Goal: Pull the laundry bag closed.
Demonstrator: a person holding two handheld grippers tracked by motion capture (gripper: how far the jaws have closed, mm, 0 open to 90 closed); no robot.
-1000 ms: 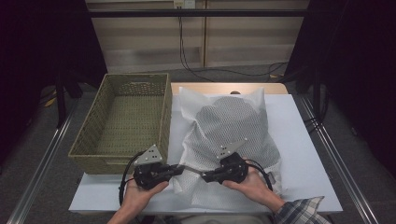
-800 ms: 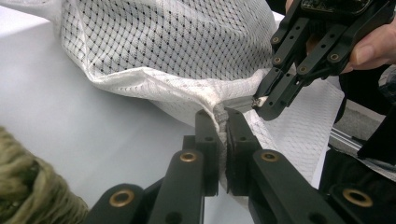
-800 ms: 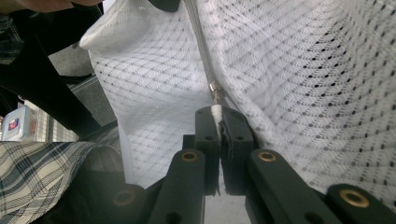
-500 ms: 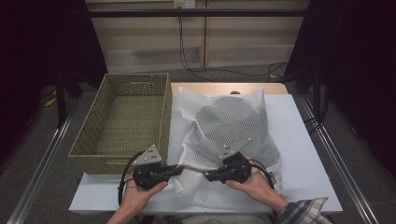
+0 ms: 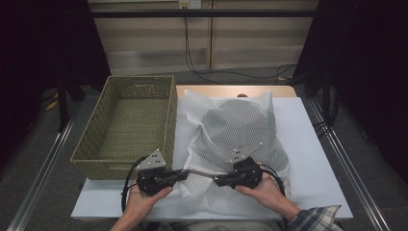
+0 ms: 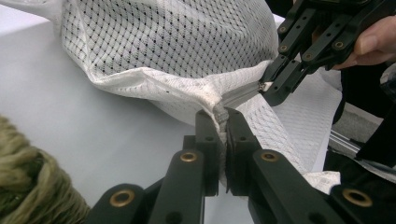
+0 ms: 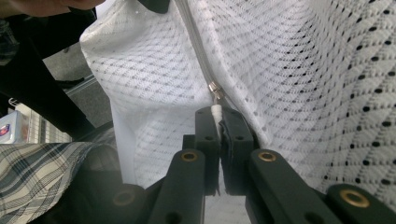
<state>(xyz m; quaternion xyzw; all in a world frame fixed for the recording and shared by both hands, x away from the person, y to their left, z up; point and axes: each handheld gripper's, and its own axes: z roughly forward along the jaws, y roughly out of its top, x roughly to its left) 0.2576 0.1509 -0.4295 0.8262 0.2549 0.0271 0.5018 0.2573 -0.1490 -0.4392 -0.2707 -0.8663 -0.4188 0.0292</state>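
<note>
White mesh laundry bag [image 5: 235,139] in my claws

It lies on the table, bulging; its grey zipper [image 6: 240,95] stretched taut along the near edge.

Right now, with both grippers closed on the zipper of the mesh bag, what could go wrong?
1. The right gripper pinches only the small white zipper pull; it may slip out under tension.
2. The left gripper clamps the bunched zipper end of the mesh bag; pulling hard might tear the mesh or jam the zipper.
3. The wicker basket stands close beside the left hand and could be bumped.
</note>
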